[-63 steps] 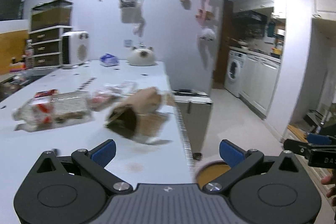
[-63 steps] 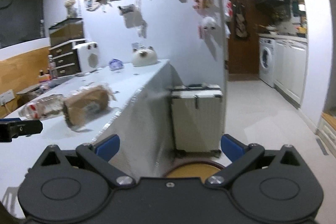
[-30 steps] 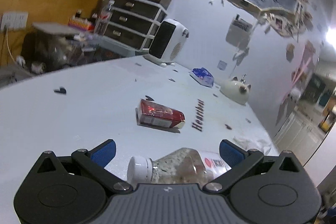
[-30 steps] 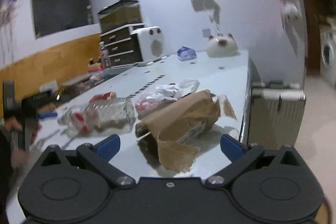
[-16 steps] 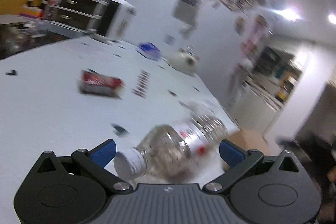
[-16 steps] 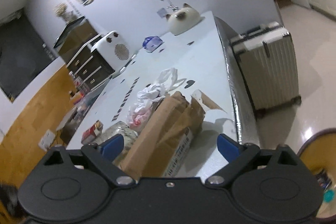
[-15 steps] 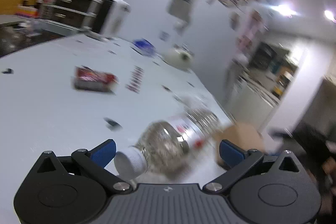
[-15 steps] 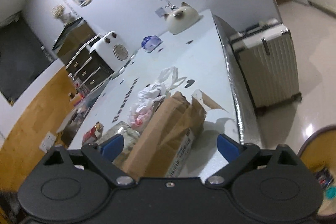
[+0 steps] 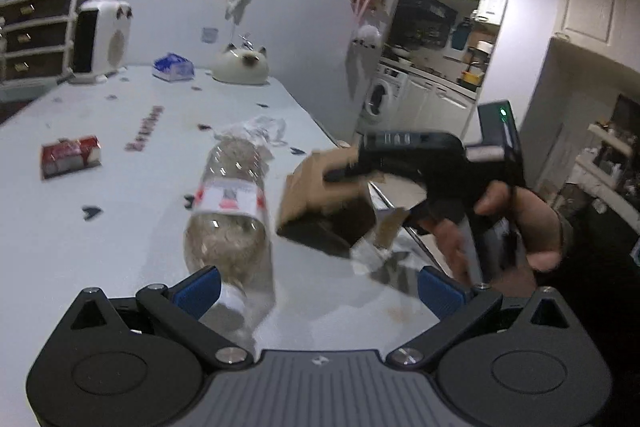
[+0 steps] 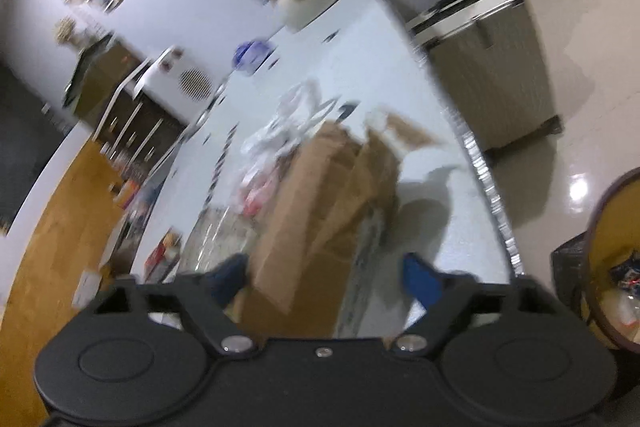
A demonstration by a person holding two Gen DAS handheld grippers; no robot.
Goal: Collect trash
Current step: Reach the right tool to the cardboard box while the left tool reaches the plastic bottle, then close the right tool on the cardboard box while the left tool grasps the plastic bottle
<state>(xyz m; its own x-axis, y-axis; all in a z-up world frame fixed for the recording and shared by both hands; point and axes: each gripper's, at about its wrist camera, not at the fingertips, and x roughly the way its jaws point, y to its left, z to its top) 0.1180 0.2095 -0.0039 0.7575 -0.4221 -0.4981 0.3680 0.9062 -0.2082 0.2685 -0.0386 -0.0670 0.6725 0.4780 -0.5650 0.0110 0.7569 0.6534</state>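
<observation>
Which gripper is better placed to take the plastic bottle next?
Left. The left gripper is open, with the plastic bottle lying cap-end just ahead between its fingers. The right gripper is around the cardboard box.

One plastic bottle; one cardboard box; one red packet; one crumpled plastic bag; one bin, right edge.
</observation>
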